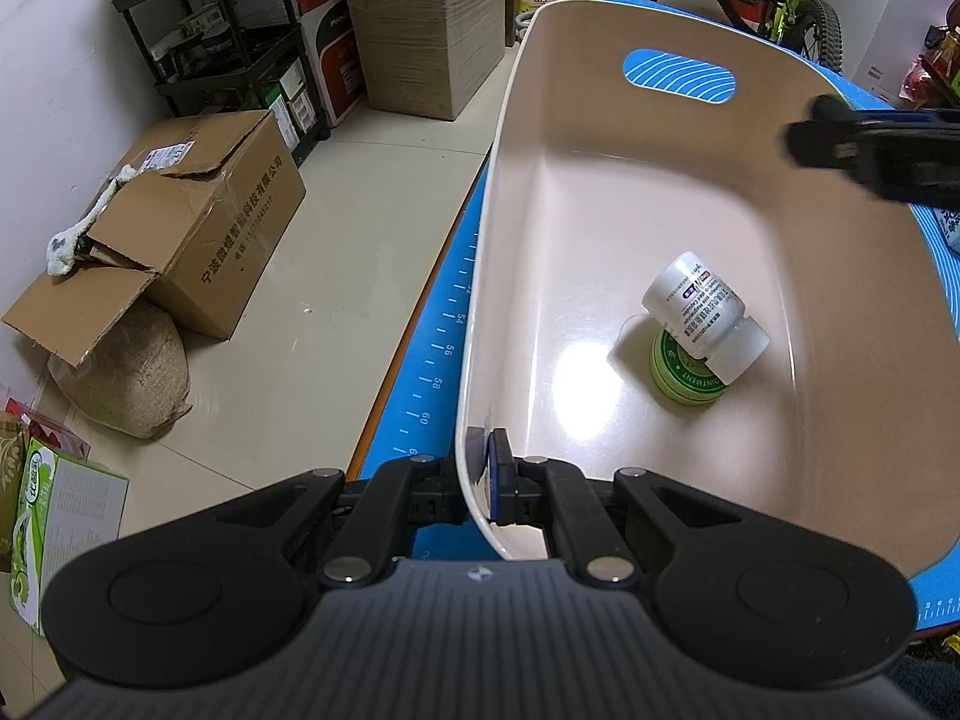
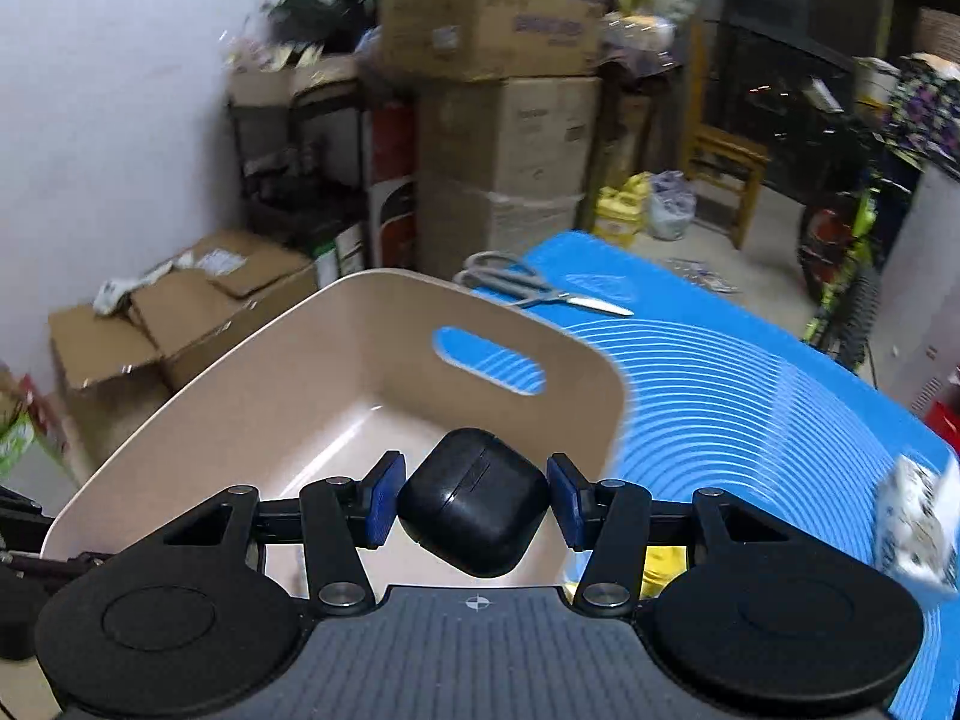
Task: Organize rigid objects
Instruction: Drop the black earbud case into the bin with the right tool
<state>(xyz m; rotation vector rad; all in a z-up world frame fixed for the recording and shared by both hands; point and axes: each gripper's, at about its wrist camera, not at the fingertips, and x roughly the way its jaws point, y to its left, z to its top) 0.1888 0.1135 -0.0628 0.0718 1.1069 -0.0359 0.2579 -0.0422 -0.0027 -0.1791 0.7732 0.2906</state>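
left gripper (image 1: pixel 489 489): mine, pads clamped on the near rim of the bin, one pad inside the wall, one outside
bin (image 1: pixel 600 138): beige plastic tub with a handle slot in the far wall, sits on the blue mat; landmark for all below
right gripper (image 2: pixel 474 495): mine, pinching the black case between both blue pads, held above the bin's near-right corner
black case (image 2: pixel 474 507): small rounded earbud-type case, tilted, off the bin floor
right gripper from the left wrist view: dark blurred shape over the bin's right rim, its jaws not readable there
white bottle (image 1: pixel 702 312): inside the bin, right part of the floor, lying tilted with its cap end resting on the green tin
green tin (image 1: pixel 684 375): inside the bin, flat on the floor, partly under the bottle
scissors (image 2: pixel 540 291): on the mat beyond the bin's far wall, apart from it
blue mat (image 2: pixel 750 372): under the bin, extends right of it
patterned box (image 2: pixel 915 525): on the mat, well right of the bin, blurred
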